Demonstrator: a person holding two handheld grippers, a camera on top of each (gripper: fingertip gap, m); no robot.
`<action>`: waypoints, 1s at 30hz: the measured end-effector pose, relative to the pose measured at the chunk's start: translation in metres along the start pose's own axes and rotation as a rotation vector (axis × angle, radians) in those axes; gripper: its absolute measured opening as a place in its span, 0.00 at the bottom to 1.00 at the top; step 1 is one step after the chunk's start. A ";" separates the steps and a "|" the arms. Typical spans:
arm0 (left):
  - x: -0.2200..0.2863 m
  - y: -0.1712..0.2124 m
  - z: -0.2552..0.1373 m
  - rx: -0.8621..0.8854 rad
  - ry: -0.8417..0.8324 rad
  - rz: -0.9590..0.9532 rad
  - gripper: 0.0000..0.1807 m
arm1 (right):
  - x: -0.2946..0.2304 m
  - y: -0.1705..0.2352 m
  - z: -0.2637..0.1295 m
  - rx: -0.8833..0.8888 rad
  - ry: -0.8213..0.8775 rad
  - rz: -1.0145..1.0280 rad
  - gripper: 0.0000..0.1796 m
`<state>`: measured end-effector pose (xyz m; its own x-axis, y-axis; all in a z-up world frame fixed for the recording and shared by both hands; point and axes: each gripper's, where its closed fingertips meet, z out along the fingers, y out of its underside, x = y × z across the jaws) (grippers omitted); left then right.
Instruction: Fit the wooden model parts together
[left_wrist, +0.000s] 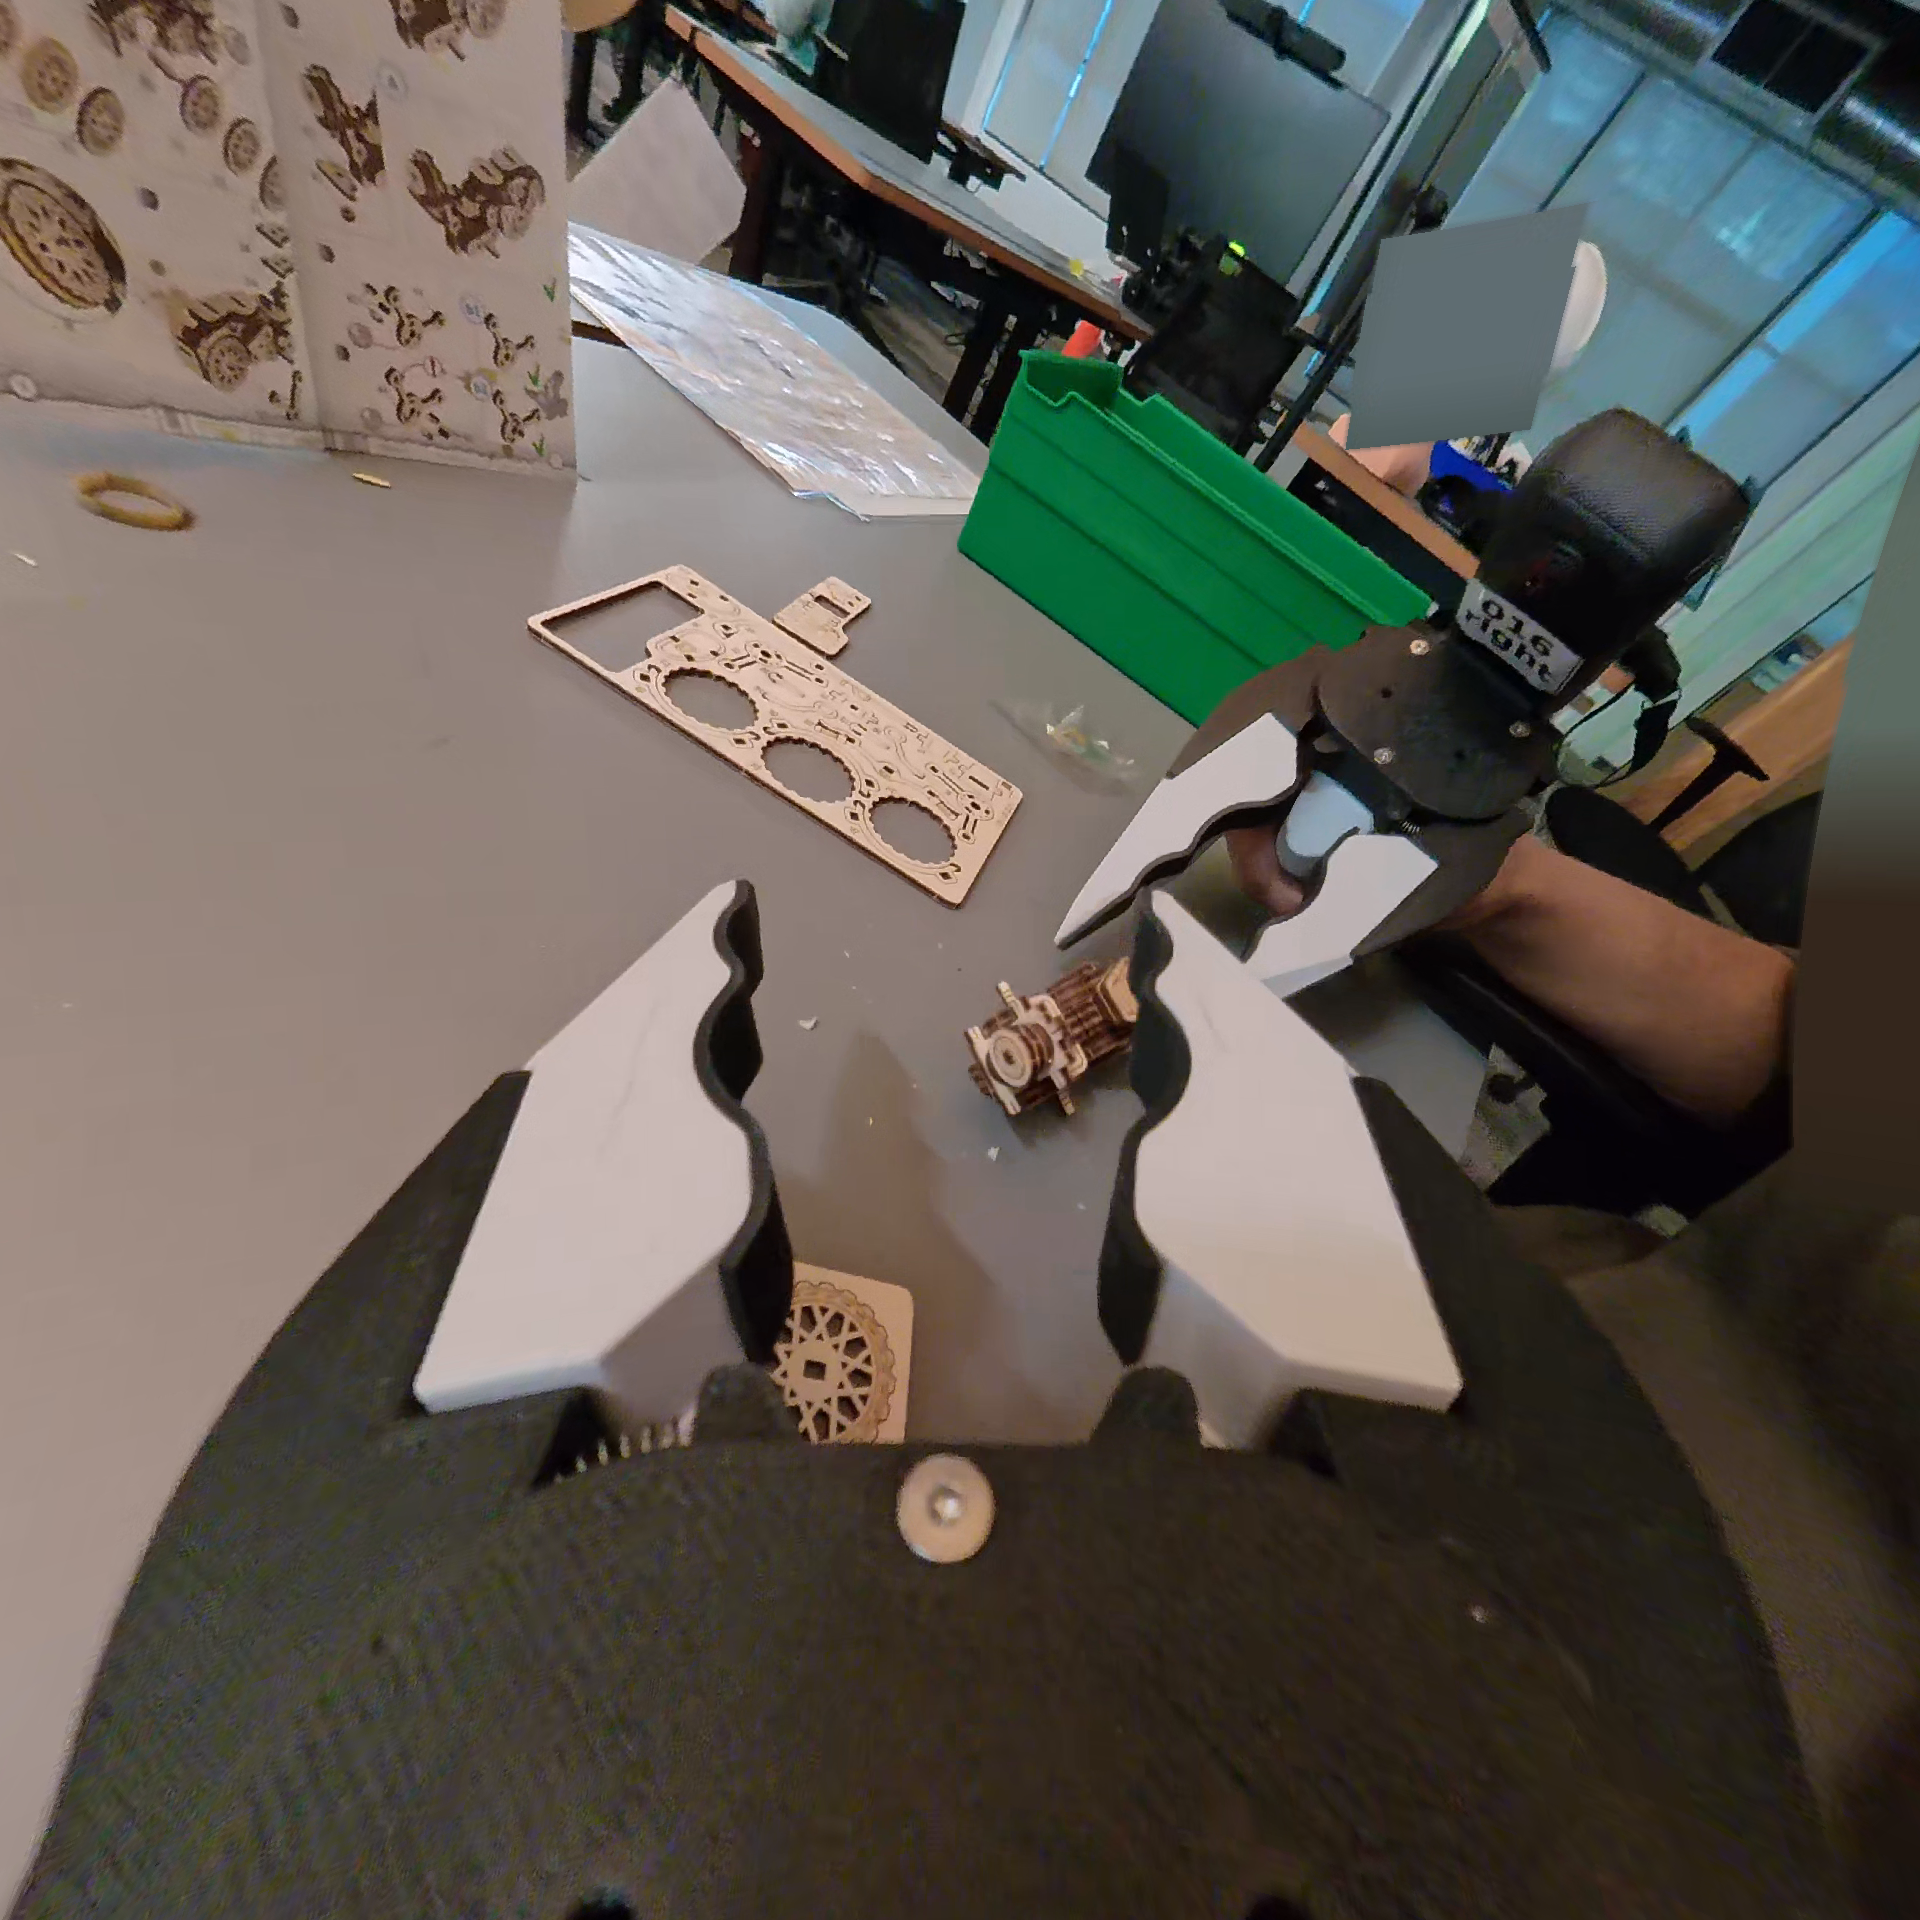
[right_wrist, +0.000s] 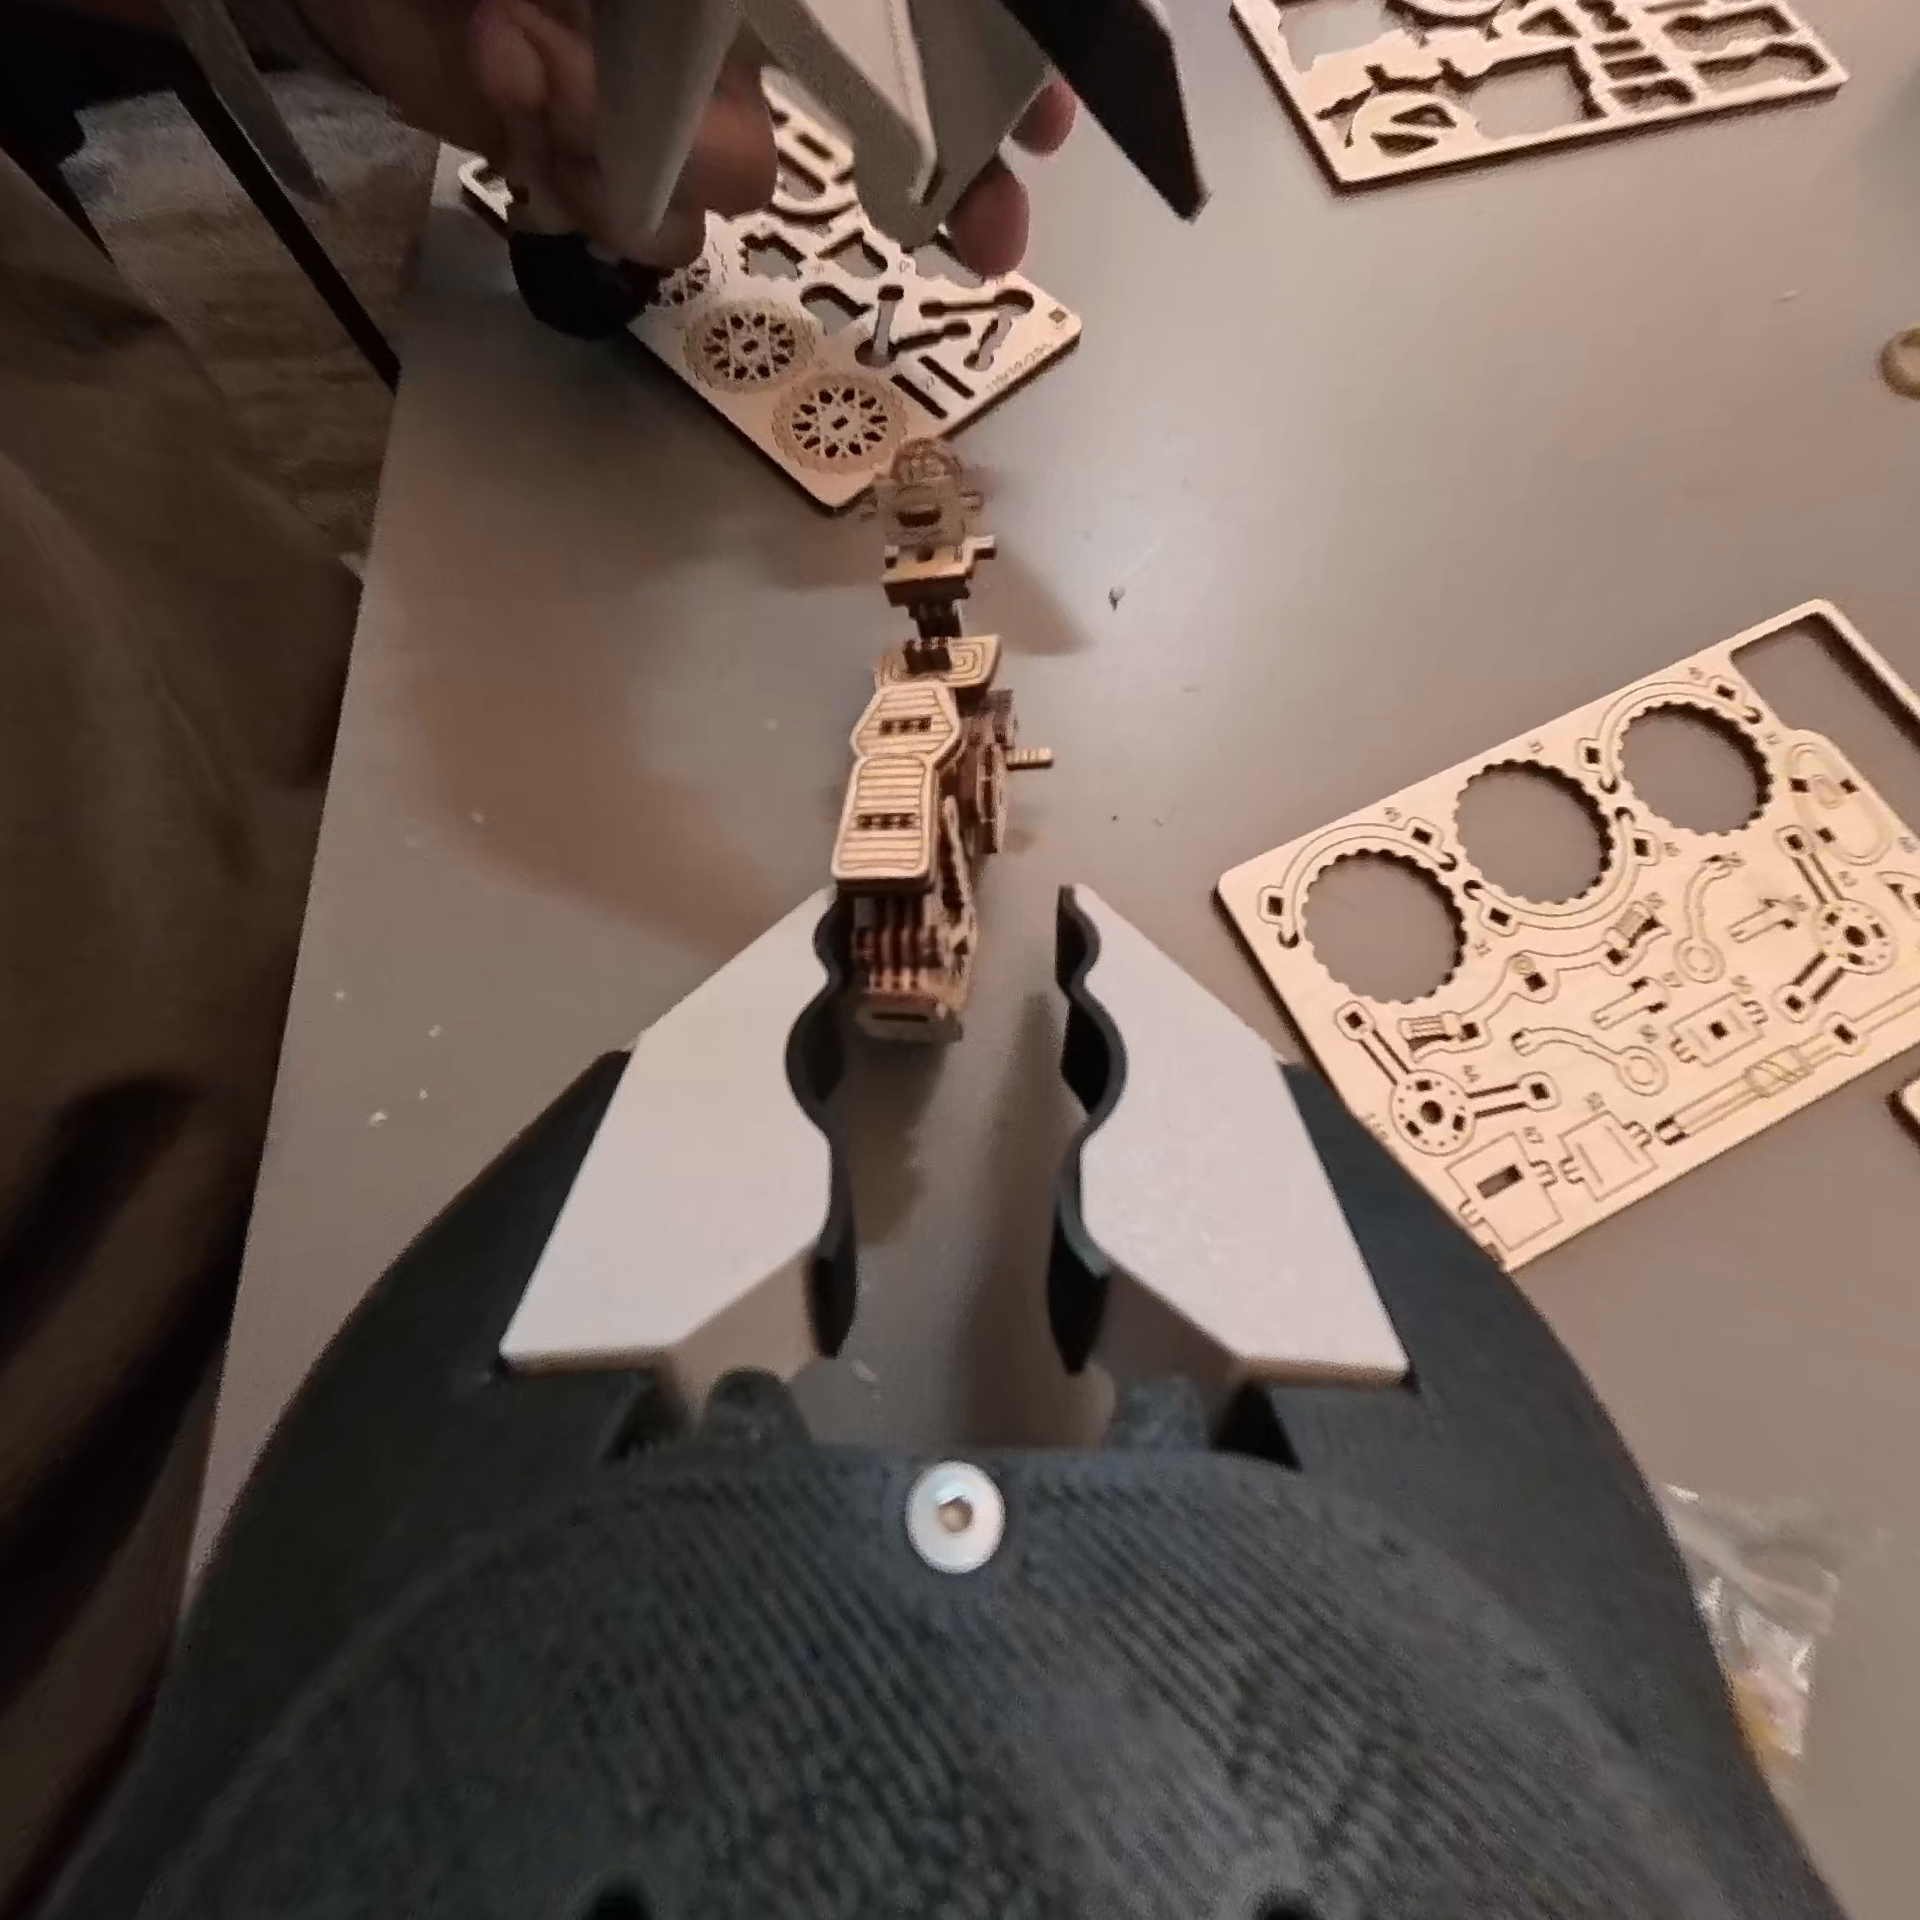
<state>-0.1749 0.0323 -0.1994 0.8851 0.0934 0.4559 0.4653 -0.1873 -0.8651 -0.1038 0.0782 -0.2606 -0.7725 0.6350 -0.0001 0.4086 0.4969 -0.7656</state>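
Observation:
A partly built wooden model (right_wrist: 914, 821) lies on the grey table (right_wrist: 1299, 468), long and narrow. My right gripper (right_wrist: 945, 902) is open, and the model's near end sits between its fingertips, close to the left finger. In the left wrist view the model (left_wrist: 1044, 1039) lies just beyond my open, empty left gripper (left_wrist: 945, 912), partly behind its right finger. The right gripper (left_wrist: 1153, 945) hovers over the model's far end there. A wooden sheet with wheel parts (right_wrist: 883, 384) lies past the model, under the left gripper's fingers (right_wrist: 894, 94).
A wooden sheet with three round holes (left_wrist: 790, 727) lies mid-table; it also shows in the right wrist view (right_wrist: 1610, 935). Another cut sheet (right_wrist: 1538, 73) lies at the far right. A green bin (left_wrist: 1143, 551), standing instruction sheets (left_wrist: 281, 208), a wooden ring (left_wrist: 135, 504) and a small plastic bag (left_wrist: 1070, 732) lie farther off. Across from one pair of fingers to the other is roughly 11 cm.

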 end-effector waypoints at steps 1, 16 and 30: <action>-0.001 0.000 0.000 0.002 0.002 -0.013 0.38 | 0.000 -0.001 -0.001 0.009 -0.005 0.006 0.21; -0.003 -0.002 -0.001 0.013 0.031 -0.103 0.36 | 0.004 -0.001 -0.003 0.031 -0.014 0.054 0.13; -0.001 0.000 0.000 0.004 0.032 -0.087 0.36 | 0.000 0.001 0.001 0.002 0.000 -0.002 0.17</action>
<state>-0.1755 0.0321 -0.1998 0.8405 0.0779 0.5361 0.5409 -0.1764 -0.8224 -0.1040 0.0783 -0.2615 -0.7735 0.6338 0.0016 0.4057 0.4971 -0.7670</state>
